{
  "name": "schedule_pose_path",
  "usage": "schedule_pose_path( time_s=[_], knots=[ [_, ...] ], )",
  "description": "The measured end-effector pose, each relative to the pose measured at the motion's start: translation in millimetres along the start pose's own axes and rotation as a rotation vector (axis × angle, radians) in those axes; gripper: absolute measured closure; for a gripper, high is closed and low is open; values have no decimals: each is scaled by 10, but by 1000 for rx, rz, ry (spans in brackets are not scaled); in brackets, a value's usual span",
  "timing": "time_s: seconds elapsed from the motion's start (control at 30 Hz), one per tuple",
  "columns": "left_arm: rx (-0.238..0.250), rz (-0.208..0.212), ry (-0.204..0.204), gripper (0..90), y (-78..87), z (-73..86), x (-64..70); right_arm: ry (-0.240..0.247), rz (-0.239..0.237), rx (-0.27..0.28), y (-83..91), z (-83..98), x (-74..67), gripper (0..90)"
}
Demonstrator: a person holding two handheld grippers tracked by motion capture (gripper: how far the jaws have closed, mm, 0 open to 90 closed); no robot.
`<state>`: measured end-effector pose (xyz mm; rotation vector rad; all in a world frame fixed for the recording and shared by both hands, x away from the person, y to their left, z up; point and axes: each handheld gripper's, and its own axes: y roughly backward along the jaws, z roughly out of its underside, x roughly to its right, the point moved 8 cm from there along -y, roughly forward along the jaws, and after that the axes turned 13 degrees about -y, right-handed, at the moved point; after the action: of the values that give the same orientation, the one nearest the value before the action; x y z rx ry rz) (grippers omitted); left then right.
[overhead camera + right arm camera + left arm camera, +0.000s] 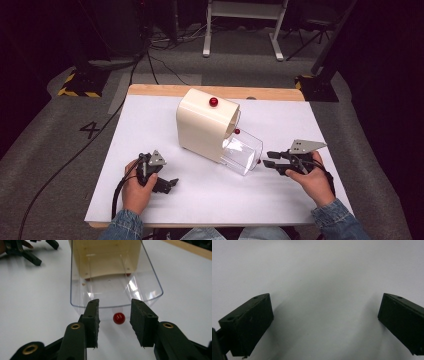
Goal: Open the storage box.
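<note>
A cream box with a red knob on top stands mid-table. A clear plastic drawer sticks out of its front toward the right. In the right gripper view the drawer looks empty, and a small red knob sits on its front wall. My right gripper is open just in front of that wall. Its jaws stand on either side of the knob without touching it. My left gripper rests open on the white table, nothing between its jaws.
The white tabletop has a wooden far edge. A second small red knob sits on the box's side above the drawer. Beyond the table are a grey floor, cables and stand legs.
</note>
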<state>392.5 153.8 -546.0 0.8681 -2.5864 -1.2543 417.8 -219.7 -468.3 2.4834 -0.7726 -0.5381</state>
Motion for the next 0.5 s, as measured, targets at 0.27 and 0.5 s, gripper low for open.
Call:
schedule_pose_path(
  time_s=[0.27, 0.5],
  knots=[
    [0, 0, 0, 0, 0, 0, 0, 28, -12, 46, 89, -356, -124, 590],
    [1, -1, 2, 0, 0, 1, 2, 71, -32, 51, -106, -668, -272, 583]
  ],
)
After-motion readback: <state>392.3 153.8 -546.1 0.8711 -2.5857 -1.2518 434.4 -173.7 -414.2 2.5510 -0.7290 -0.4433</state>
